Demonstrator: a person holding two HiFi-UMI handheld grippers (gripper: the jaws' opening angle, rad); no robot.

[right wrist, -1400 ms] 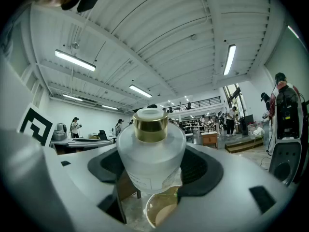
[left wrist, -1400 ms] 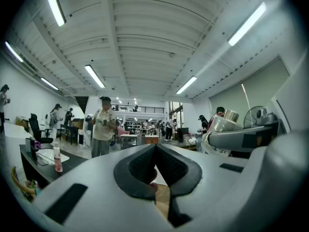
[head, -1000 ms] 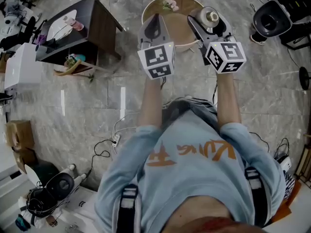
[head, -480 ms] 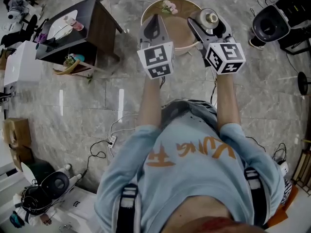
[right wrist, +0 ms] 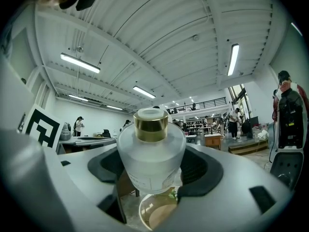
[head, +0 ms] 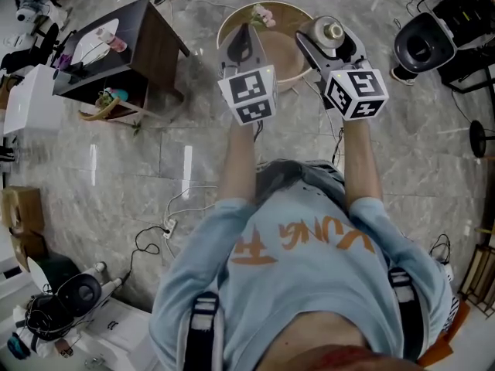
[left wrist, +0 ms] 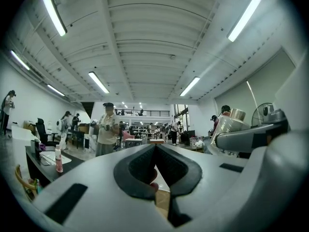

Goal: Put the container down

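Observation:
The container (head: 331,31) is a frosted white bottle with a gold cap, held upright in the air. My right gripper (head: 328,37) is shut on its body, and the pads press both sides of the container (right wrist: 151,153) in the right gripper view. It hangs over the right edge of a round wooden table (head: 285,52), whose top (right wrist: 155,220) shows far below the jaws. My left gripper (head: 244,43) is beside it over the same table, shut and empty (left wrist: 155,151). A small flower sprig (head: 262,14) lies on the table.
A dark side table (head: 131,41) with a white dish stands at the left, with a white box (head: 29,99) beside it. A black round appliance (head: 421,46) sits at the right. Cables trail over the marble floor (head: 178,215). People stand far off in the hall.
Both grippers keep their pose and hold. The scene has drifted slightly left in the head view, so the container now sits a little further over the round table.

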